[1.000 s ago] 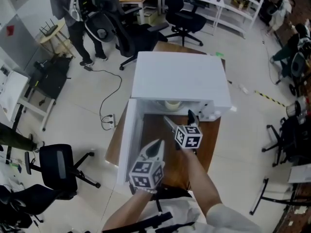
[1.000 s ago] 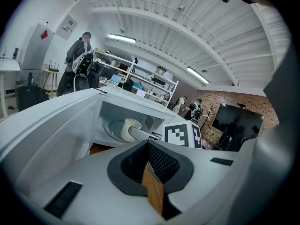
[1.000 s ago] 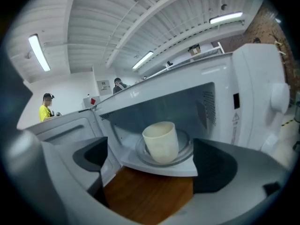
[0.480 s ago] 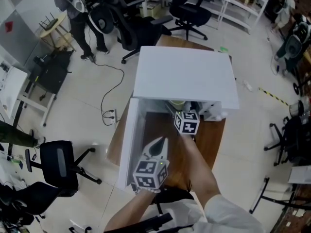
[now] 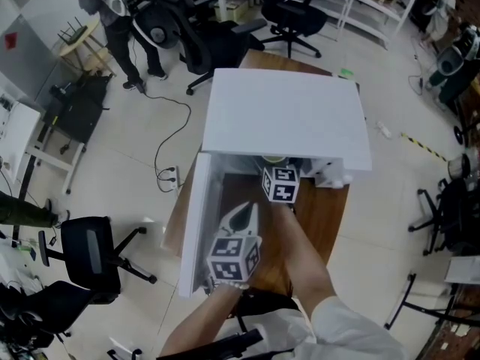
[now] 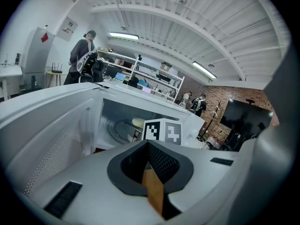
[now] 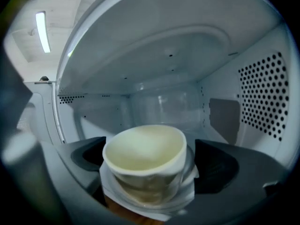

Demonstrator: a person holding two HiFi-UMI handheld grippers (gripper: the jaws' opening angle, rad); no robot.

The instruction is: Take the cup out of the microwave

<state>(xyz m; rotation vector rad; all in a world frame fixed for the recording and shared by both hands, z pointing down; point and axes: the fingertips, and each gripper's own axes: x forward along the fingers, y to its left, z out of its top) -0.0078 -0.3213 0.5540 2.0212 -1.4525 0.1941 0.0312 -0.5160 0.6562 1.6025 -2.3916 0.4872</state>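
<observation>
Between my spread right tongs (image 7: 150,165), inside the microwave (image 7: 255,88), the cup (image 7: 143,149) looks light, stiff, slick and breakable; I'd pinch it mid-height, left tongs (image 6: 148,145) idle, pressed together.

no words, brands or numbers can be read. the left cube (image 5: 234,259) and the right cube (image 5: 280,184) carry black-and-white square markers, which are patterns and not letters. a red label (image 6: 44,36) sits on a grey cabinet (image 6: 35,50), and a sheet (image 6: 69,26) hangs on the wall near it; any print on either is too small to make out.
</observation>
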